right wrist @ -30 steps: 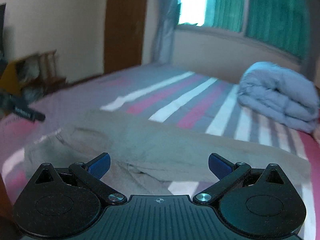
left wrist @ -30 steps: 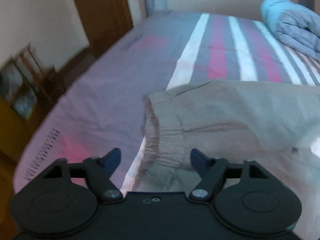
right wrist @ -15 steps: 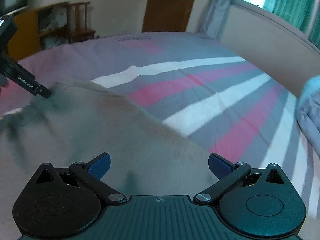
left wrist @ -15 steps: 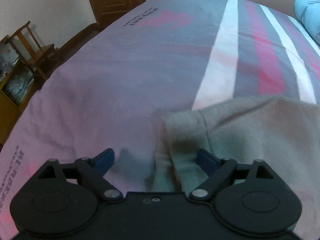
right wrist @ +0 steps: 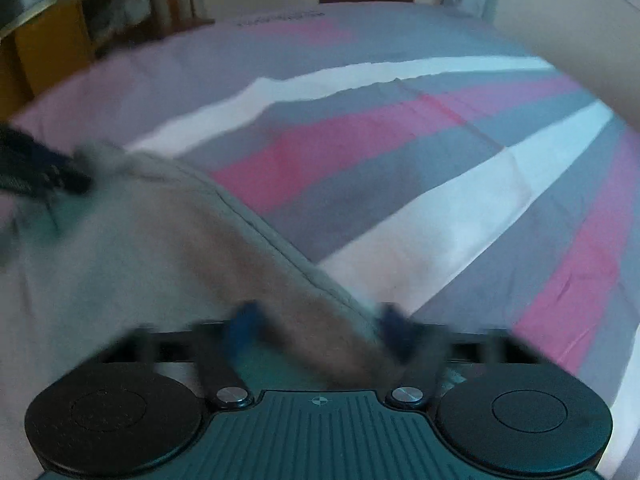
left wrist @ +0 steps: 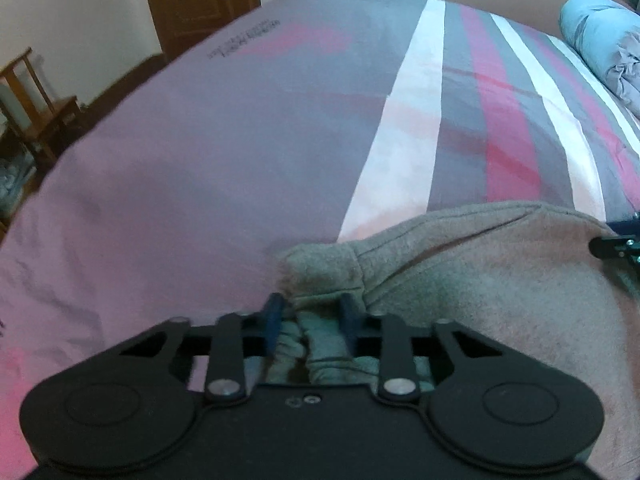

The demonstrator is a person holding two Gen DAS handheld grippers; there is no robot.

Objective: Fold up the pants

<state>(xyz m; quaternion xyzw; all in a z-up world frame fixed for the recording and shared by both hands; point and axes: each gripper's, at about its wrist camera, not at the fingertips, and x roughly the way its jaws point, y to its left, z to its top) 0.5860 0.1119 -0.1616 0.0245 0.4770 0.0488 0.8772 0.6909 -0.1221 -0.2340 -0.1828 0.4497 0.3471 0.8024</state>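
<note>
Early going here: the left gripper point(left wrist: 310, 312) is clamped on the bunched waistband corner of the grey pants point(left wrist: 480, 280), lying on the striped bed sheet point(left wrist: 240, 140). The right gripper point(right wrist: 320, 320) is closing over the seamed edge. No fold shows yet. The pants' long axis seemingly runs gripper to gripper, across the stripes.

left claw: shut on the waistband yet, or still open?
Shut. In the left wrist view the left claw has its blue fingers pinched onto a bunched corner of the pants at the elastic waistband.
</note>
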